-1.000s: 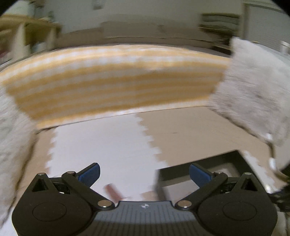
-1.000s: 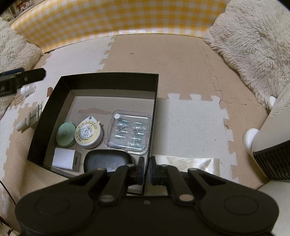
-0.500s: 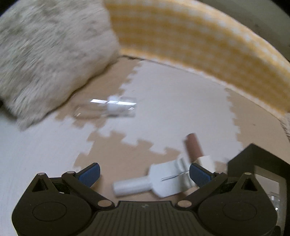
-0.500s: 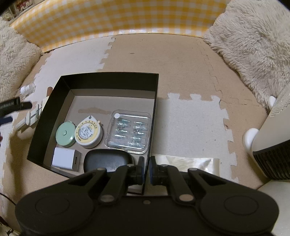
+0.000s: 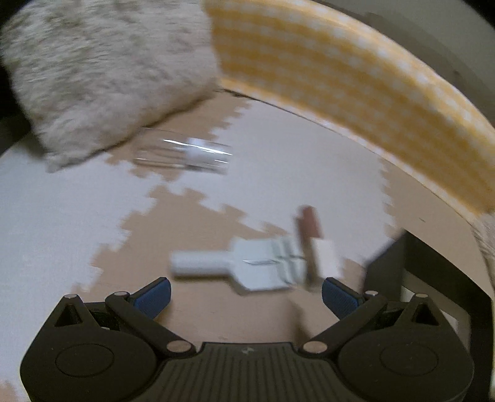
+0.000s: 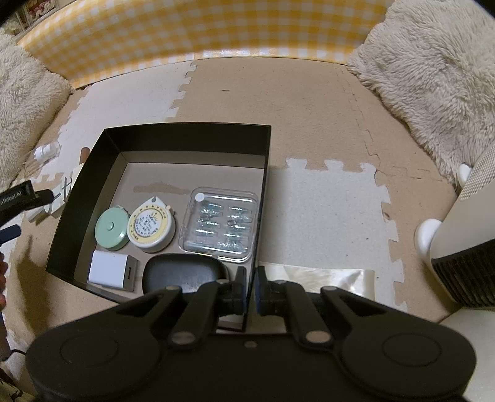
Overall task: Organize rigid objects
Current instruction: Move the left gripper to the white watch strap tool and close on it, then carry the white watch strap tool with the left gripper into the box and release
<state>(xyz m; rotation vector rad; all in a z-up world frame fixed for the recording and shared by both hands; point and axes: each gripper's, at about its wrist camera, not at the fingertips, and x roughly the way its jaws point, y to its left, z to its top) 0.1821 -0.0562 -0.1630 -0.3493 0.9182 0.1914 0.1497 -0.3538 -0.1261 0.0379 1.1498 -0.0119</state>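
My left gripper (image 5: 246, 295) is open and hangs just above a white flat tool with a handle (image 5: 260, 263) on the mat. A brown cylinder (image 5: 307, 222) and a small white block (image 5: 328, 259) lie against the tool, and a clear little bottle (image 5: 191, 154) lies farther off. My right gripper (image 6: 251, 287) is shut on the near right wall of the black box (image 6: 185, 136). The box holds a green round tape (image 6: 111, 227), a yellow-faced tape (image 6: 151, 224), a clear plastic case (image 6: 221, 224), a white charger (image 6: 111, 273) and a black case (image 6: 185, 273). The left gripper (image 6: 35, 213) shows left of the box.
Fluffy cushions (image 6: 433, 77) flank the foam puzzle mat (image 6: 324, 201), and a yellow checked bolster (image 6: 201, 27) closes the far side. A white appliance (image 6: 458, 247) stands at the right. A shiny foil pouch (image 6: 318, 278) lies beside the box.
The left gripper swung round and sank from facing the bolster to hanging over the white tool left of the box, still open. The right gripper and the box kept still.
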